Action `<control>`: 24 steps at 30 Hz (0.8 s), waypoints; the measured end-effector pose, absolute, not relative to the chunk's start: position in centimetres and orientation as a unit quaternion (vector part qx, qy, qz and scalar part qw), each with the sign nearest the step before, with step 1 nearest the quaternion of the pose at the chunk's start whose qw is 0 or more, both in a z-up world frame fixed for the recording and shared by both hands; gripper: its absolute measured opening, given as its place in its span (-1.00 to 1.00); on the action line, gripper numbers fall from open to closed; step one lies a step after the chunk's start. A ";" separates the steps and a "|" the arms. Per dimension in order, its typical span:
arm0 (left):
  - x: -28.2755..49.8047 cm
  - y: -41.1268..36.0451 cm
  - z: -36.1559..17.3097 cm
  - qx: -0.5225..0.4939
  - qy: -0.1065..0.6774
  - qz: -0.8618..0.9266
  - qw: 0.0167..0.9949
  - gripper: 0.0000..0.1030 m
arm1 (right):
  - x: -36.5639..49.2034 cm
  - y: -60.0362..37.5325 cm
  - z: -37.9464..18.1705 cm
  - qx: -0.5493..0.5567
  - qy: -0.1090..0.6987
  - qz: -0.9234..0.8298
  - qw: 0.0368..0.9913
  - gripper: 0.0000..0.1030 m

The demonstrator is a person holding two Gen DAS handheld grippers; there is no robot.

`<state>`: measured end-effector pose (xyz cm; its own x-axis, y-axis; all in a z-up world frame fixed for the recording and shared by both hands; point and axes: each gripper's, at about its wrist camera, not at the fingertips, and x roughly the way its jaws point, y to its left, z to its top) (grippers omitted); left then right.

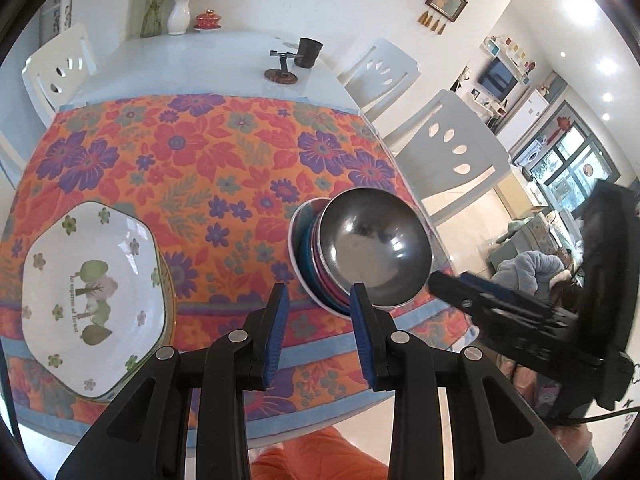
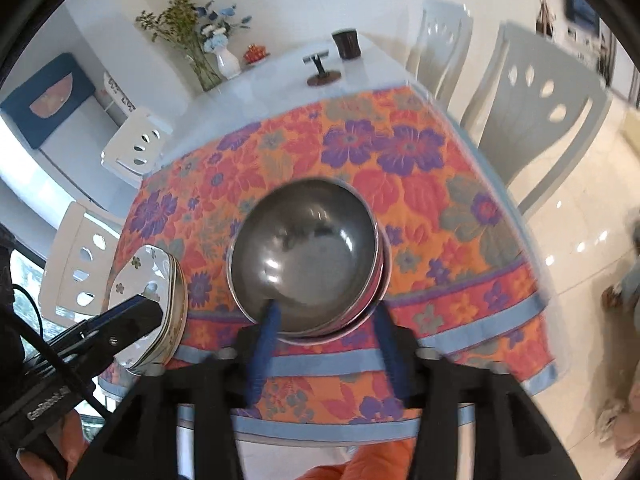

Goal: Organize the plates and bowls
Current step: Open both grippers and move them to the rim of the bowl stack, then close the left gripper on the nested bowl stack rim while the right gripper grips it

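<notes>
A steel bowl point(image 1: 374, 246) sits tilted on top of a stack of bowls point(image 1: 310, 256) at the table's right front. The same steel bowl point(image 2: 304, 252) fills the middle of the right wrist view. My right gripper point(image 2: 326, 312) is open, with its left finger inside the bowl's near rim and its right finger outside; it also shows in the left wrist view point(image 1: 444, 284). A white hexagonal plate with a tree print point(image 1: 94, 294) lies on other plates at the left front. My left gripper point(image 1: 318, 300) is open and empty above the cloth between plate and bowls.
A floral orange tablecloth point(image 1: 208, 168) covers the near half of the round white table. A dark cup point(image 1: 308, 52), a small stand point(image 1: 282, 70) and a vase of flowers point(image 1: 178, 12) stand at the far side. White chairs point(image 1: 452, 148) ring the table.
</notes>
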<state>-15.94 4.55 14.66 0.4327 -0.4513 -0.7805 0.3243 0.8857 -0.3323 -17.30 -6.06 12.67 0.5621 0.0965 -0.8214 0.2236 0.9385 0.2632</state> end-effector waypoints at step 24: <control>-10.1 1.4 8.5 -0.115 0.540 -0.184 0.813 0.30 | -11.2 -11.5 8.7 0.194 0.514 0.000 0.836 0.71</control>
<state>-10.08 1.38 8.53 0.3487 -0.4229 -0.8364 0.1752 0.9061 -0.3851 -11.17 -11.49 8.65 0.4711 0.1982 -0.8595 0.1999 0.9251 0.3229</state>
